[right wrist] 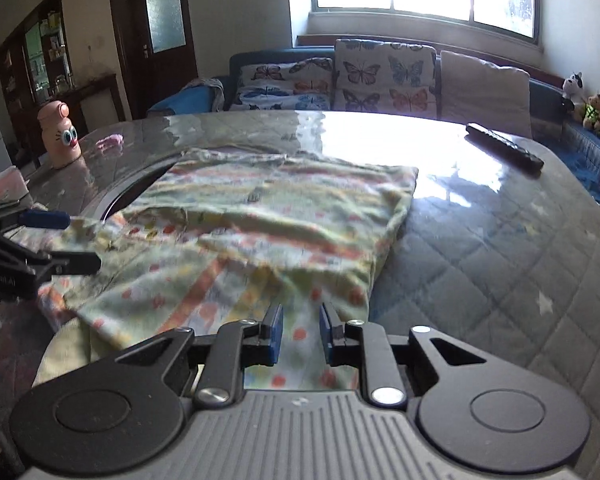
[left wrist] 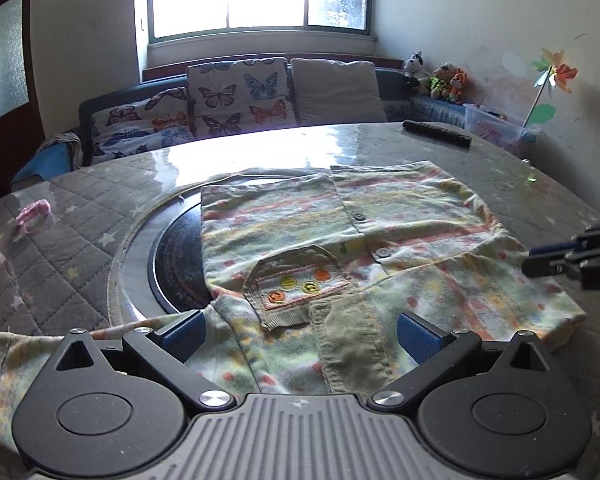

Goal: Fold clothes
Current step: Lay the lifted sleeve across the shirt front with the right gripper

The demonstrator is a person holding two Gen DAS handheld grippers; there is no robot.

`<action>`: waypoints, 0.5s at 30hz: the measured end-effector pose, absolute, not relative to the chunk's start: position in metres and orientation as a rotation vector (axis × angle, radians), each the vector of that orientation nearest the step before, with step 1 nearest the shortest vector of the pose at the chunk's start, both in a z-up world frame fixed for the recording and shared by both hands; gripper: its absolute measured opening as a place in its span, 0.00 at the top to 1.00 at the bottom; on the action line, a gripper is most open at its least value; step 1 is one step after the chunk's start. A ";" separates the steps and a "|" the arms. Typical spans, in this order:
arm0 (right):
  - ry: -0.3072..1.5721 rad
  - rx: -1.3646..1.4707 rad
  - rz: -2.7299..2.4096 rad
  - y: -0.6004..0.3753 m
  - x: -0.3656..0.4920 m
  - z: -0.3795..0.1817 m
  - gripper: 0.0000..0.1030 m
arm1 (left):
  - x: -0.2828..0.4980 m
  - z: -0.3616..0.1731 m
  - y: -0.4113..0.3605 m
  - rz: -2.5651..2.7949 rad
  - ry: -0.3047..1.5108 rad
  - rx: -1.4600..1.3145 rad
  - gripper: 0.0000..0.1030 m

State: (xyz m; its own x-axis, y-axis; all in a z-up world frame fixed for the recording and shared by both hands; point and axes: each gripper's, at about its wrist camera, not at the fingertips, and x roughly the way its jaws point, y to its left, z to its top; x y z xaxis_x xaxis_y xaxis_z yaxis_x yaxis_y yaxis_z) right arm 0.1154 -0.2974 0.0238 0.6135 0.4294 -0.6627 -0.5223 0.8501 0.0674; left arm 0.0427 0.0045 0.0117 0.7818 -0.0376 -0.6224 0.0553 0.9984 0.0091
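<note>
A pastel striped, dotted cardigan (left wrist: 300, 216) lies on the round table, with a knitted pocket (left wrist: 296, 284) and an olive ribbed band (left wrist: 352, 352) toward me. My left gripper (left wrist: 300, 332) stands wide open low over its near part; nothing is pressed between the blue pads (left wrist: 184, 330). In the right wrist view the cardigan (right wrist: 260, 216) spreads ahead. My right gripper (right wrist: 302, 334) hovers over its near right corner. Its jaws are narrow but apart, and the cloth shows through the gap without being pinched. Each gripper shows in the other's view: right gripper (left wrist: 540, 260), left gripper (right wrist: 66, 240).
A black round hob (left wrist: 176, 264) sits sunk in the table under the cardigan's left side. A dark remote (right wrist: 504, 148) lies far right. A pink bottle with eyes (right wrist: 60, 136) stands far left, and a small pink item (left wrist: 34, 212) lies near it. A sofa with butterfly cushions (left wrist: 236, 92) runs behind.
</note>
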 end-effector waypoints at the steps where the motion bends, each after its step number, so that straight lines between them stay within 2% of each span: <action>1: 0.724 -0.138 0.549 -0.295 0.122 0.023 0.81 | 0.046 0.010 0.004 -0.042 0.677 0.031 0.00; 12: 0.755 -0.150 0.527 -0.290 0.152 0.006 0.81 | 0.070 -0.009 0.002 0.035 0.735 0.090 0.00; 15: 0.744 -0.171 0.533 -0.285 0.150 0.009 0.76 | 0.069 -0.010 0.005 0.051 0.731 0.094 0.00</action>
